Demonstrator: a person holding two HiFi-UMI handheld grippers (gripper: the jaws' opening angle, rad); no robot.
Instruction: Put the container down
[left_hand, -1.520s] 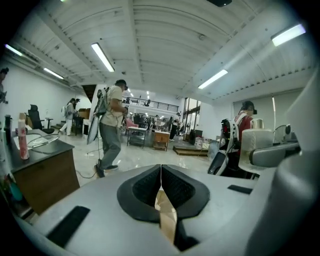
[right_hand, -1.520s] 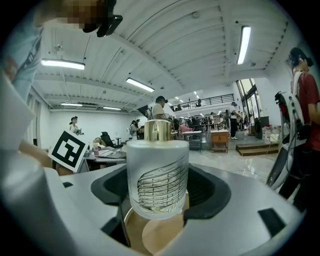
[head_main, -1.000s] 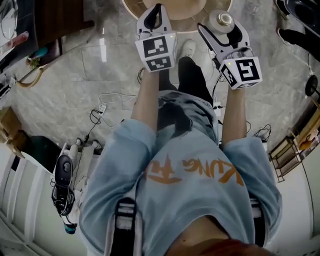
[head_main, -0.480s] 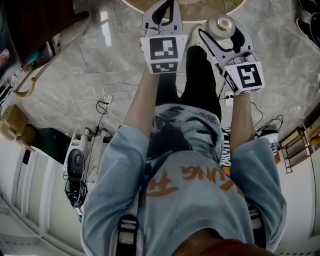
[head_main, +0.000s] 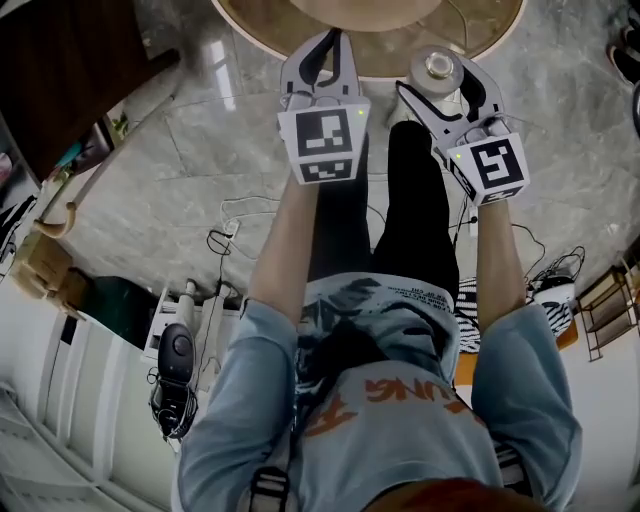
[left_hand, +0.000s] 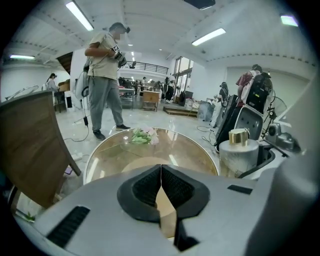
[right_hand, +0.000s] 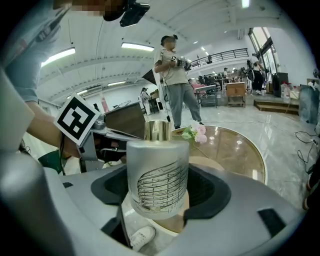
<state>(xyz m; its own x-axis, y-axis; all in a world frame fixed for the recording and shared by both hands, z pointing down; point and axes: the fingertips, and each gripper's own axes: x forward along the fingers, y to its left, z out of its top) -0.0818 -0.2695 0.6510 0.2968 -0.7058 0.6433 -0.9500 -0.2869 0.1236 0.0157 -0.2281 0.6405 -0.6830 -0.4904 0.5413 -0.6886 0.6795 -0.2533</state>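
Observation:
A frosted glass container (right_hand: 157, 172) with a gold cap and a line pattern stands upright between the jaws of my right gripper (right_hand: 159, 192), which is shut on it. In the head view the container (head_main: 438, 68) hangs over the near rim of a round glass table (head_main: 480, 35). My left gripper (head_main: 325, 50) is level with it on the left, over the same rim; its jaws (left_hand: 161, 172) are shut with nothing between them. The left gripper view shows the container (left_hand: 239, 152) to its right and the table (left_hand: 195, 150) just ahead.
A small bunch of pink flowers (left_hand: 141, 136) lies on the table's far side. A dark wooden panel (head_main: 70, 80) stands at the left. Cables (head_main: 230, 225) and a white device (head_main: 175, 360) lie on the marble floor. A person (left_hand: 105, 75) stands beyond the table.
The wearer has stepped toward the round table; more of its top shows now. Both grippers have come over its near rim, the right one still holding the container.

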